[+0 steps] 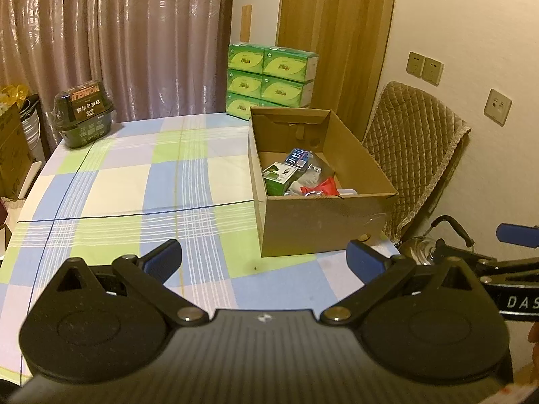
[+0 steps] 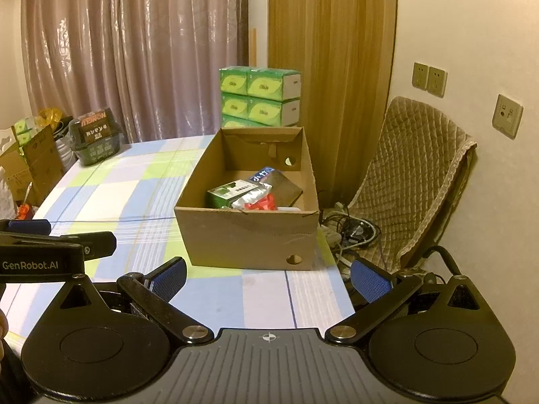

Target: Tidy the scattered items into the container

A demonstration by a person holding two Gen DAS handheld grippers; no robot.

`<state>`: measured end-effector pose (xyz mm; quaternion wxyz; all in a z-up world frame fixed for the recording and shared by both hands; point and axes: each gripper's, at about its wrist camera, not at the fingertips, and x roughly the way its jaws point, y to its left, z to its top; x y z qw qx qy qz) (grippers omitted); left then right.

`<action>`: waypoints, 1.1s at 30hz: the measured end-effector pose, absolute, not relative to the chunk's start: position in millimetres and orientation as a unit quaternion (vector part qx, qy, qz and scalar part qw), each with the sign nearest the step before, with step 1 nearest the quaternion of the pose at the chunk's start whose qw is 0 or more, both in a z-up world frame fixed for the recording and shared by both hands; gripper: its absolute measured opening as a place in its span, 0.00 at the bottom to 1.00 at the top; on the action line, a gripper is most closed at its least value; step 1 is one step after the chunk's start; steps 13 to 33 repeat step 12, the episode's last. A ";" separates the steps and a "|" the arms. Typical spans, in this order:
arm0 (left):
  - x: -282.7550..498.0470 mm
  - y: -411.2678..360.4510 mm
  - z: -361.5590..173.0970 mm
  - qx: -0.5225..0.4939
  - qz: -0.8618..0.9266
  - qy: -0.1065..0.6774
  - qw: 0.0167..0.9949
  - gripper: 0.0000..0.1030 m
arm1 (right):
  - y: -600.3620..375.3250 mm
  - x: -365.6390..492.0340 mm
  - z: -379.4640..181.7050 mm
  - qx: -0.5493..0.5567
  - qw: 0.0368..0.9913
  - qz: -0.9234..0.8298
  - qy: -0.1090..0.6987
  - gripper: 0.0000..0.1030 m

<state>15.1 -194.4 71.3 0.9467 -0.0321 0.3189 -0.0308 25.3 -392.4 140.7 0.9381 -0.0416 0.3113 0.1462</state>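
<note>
Both grippers are hovering low over the near end of the tabletop, the left gripper and the right gripper each spreading its fingers wide and holding nothing. Several items, a green packet and a red wrapper among them, are already lying inside the cardboard box, which is sitting near the tabletop's right edge. A dark tub is sitting at the far left corner; whether it belongs in the box is unclear. Pushing against the box risks sliding it off that edge toward the padded chair.
</note>
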 end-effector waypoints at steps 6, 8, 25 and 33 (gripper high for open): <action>15.6 -195.5 70.9 -0.031 -0.039 0.320 0.946 0.99 | -393.1 25.4 139.9 -0.042 0.938 0.146 0.312 0.98; 15.0 -196.1 70.8 -0.032 -0.041 0.318 0.947 0.99 | -393.3 25.5 139.4 -0.042 0.937 0.147 0.313 0.98; 11.6 -197.9 70.8 -0.030 -0.051 0.310 0.949 0.99 | -393.5 25.1 136.9 -0.043 0.937 0.146 0.315 0.98; 11.6 -197.9 70.8 -0.030 -0.051 0.310 0.949 0.99 | -393.5 25.1 136.9 -0.043 0.937 0.146 0.315 0.98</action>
